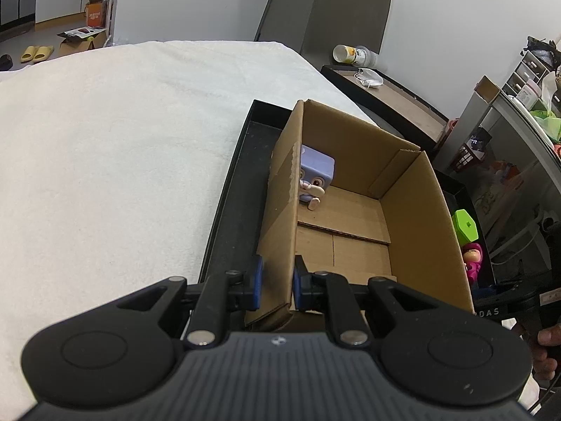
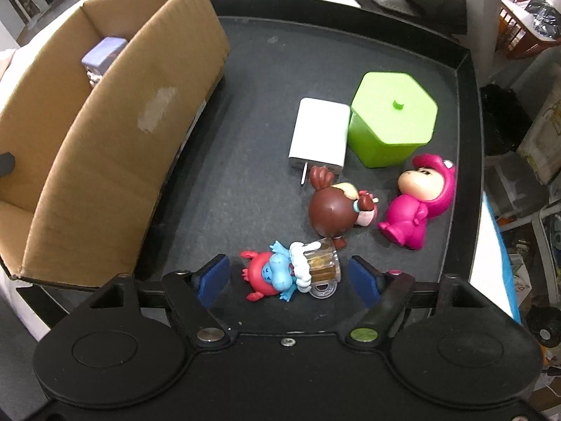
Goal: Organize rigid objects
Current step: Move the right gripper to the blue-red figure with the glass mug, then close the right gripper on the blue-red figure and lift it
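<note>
A shallow black tray (image 2: 466,112) sits on a white-covered bed. My left gripper (image 1: 277,282) pinches the brown cardboard box (image 1: 413,217) wall; only the purple cube-headed figurine (image 1: 315,175) is inside. My right gripper (image 2: 289,277) spreads wide around the red-and-blue mug-holding figurine (image 2: 280,273); four more items wait.

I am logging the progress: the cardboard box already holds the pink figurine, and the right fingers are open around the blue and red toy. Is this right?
Not quite. The brown cardboard box holds the purple cube-headed figurine, as the left wrist view shows. The pink figurine lies on the black tray. The right fingers are indeed open around the blue and red toy.
</note>
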A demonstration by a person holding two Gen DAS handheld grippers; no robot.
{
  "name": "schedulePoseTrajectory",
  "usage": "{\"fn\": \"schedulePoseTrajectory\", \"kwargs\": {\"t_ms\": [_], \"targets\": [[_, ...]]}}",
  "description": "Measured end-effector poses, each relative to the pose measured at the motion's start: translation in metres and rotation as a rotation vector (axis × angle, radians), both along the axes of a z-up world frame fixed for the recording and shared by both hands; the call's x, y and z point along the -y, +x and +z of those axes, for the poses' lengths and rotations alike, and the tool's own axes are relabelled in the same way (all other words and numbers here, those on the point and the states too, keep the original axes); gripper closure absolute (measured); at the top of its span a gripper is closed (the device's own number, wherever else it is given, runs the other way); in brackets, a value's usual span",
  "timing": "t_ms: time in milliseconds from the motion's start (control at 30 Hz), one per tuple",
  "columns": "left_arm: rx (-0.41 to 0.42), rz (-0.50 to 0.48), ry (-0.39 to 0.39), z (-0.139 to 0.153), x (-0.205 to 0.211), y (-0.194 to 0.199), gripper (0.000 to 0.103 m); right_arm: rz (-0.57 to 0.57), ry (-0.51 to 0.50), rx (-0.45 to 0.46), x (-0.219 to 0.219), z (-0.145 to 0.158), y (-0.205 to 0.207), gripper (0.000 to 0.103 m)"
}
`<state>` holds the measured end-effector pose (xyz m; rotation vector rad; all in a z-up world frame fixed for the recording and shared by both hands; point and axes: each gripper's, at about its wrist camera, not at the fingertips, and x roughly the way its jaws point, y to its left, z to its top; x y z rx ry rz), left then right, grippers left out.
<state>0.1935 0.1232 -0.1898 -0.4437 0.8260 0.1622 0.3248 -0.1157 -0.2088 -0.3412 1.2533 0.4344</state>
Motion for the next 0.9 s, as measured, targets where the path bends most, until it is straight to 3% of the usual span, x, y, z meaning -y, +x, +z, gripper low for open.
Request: {"fn": "schedulePoseTrajectory", "kwargs": {"t_ms": [233,567,900], "targets": [[-0.002,0.002,0.003,-0.002,0.000,0.001,0.087,-0.024,0.008,-0.010,0.005,0.007,-0.003,0.043],[-0.001,0.000,0.001,-0.002,0.000,0.000,0.087,-0.051,0.055,0.021,0.014,0.040,-0.007,0.043],[-0.001,0.000,0.000,-0.002,0.001,0.000,0.087,-0.013,0.025,0.083,-0.011,0.073,-0.006,0.043]]}}
